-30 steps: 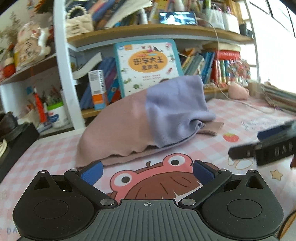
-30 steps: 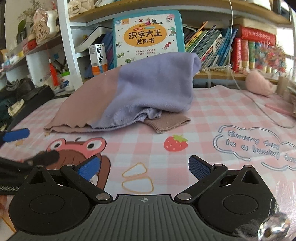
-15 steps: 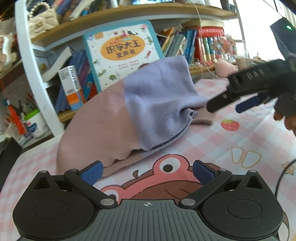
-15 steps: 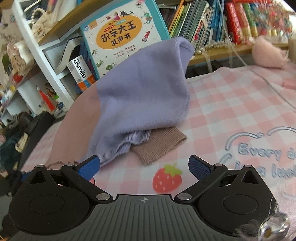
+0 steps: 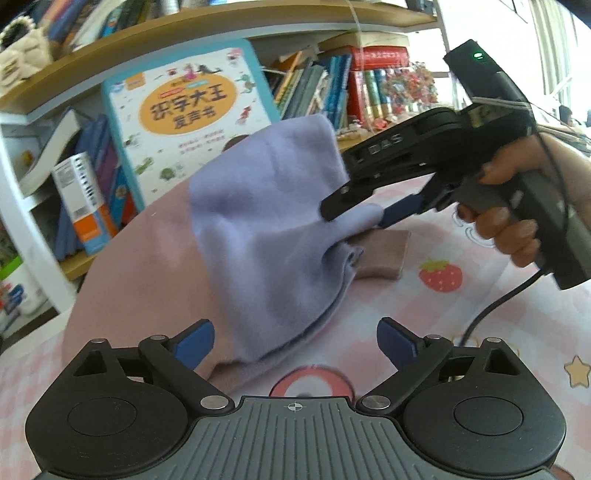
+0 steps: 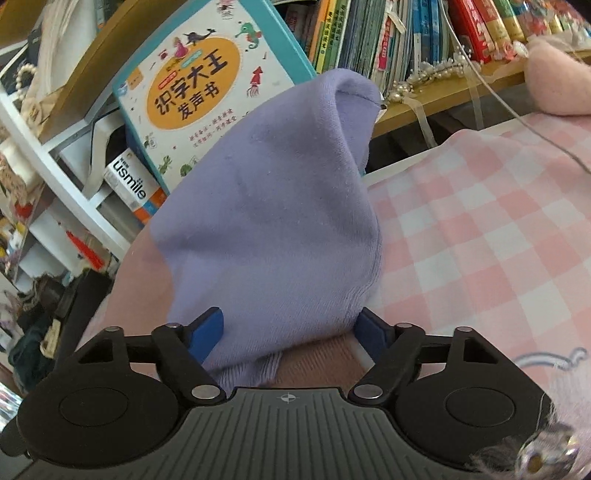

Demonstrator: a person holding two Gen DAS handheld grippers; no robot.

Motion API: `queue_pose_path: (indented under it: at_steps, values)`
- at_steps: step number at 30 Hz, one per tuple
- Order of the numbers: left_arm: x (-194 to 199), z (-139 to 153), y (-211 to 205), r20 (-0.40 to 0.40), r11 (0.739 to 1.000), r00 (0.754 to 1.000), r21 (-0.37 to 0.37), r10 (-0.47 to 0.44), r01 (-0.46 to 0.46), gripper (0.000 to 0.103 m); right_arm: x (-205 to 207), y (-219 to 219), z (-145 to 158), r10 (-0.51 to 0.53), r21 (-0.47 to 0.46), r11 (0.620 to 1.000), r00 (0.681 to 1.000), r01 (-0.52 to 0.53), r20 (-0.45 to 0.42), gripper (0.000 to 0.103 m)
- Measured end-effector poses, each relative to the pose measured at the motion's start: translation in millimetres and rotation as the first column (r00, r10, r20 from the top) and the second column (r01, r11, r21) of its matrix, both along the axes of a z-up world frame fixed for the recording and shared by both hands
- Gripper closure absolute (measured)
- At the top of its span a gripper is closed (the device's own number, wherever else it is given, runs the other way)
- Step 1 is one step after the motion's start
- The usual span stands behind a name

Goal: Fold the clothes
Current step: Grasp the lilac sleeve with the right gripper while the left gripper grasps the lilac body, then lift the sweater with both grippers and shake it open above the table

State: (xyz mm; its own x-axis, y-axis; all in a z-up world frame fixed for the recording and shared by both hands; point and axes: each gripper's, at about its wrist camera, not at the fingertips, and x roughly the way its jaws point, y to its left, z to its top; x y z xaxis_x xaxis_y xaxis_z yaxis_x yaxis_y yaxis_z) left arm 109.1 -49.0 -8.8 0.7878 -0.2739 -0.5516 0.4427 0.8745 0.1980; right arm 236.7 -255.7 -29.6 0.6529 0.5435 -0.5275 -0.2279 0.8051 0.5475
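Since a second earlier, the right gripper (image 6: 291, 332) had been brought from low over the mat (image 6: 480, 229) right up to the garment (image 6: 266, 221), and the left gripper (image 5: 295, 343) had been carried nearer to its front hem. The garment, lilac on one side and dusty pink on the other, was heaped in a mound on the checked mat, in front of a picture book (image 5: 184, 114) leaning against the shelf (image 5: 221, 29). The right gripper's jaws were spread wide, with the lilac sleeve end bulging between the pads and the pink cuff (image 5: 384, 254) lying just beneath; nothing was clamped. The left gripper was likewise wide open and empty, held just short of the lilac hem. A grasp of the sleeve end was judged to be the step in hand. It would be done well if the jaws were closed on one layer edge only, the pink cuff being left out, and if the cloth were lifted gently so that the mound was not dragged across the mat. The book behind was to be kept clear of.
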Motion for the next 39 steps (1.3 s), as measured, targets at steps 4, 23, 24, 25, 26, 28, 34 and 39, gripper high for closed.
queue_pose_path:
  at_steps: [4,23,24,25,26,28,34,39]
  values:
    - [13.5,-2.8,-6.1,-0.006,1.000,1.000,-0.027,-0.009,0.009,0.028,9.2,-1.6,-2.0,0.007,0.003,1.000,1.000,-0.007,-0.002,0.053]
    - [23.5,-5.1,2.0,0.029,0.998,0.999,-0.053,-0.020,0.021,0.070,-6.4,-24.0,13.2,0.064,0.211,0.974,0.994,-0.081,0.087,0.087]
    - [23.2,-4.9,2.8,0.031,0.998,0.999,-0.054,-0.021,0.022,0.067,-7.4,-22.8,13.3,0.071,0.214,0.973,0.994,-0.088,0.088,0.088]
    - [22.9,-4.8,3.4,0.032,0.998,0.999,-0.057,-0.022,0.024,0.064,-8.6,-21.6,13.7,0.079,0.218,0.971,0.993,-0.097,0.090,0.089]
    - [22.7,-4.7,4.0,0.033,0.998,0.999,-0.060,-0.023,0.025,0.064,-10.8,-20.2,15.6,0.093,0.227,0.967,0.991,-0.113,0.098,0.089]
    - [24.7,-5.3,5.8,0.022,0.997,1.000,-0.071,-0.021,0.023,0.068,-15.7,-17.8,20.4,0.117,0.254,0.956,0.986,-0.144,0.118,0.089]
    - [17.0,18.8,36.3,0.055,0.977,0.998,-0.212,0.003,0.008,0.091,-23.6,-17.8,24.1,0.115,0.234,0.963,0.990,-0.132,0.086,0.076]
    - [-17.6,40.5,51.4,0.140,0.966,0.990,-0.258,0.006,0.031,0.091,-24.5,-31.6,10.4,0.069,0.347,0.936,0.998,-0.061,-0.010,0.046]
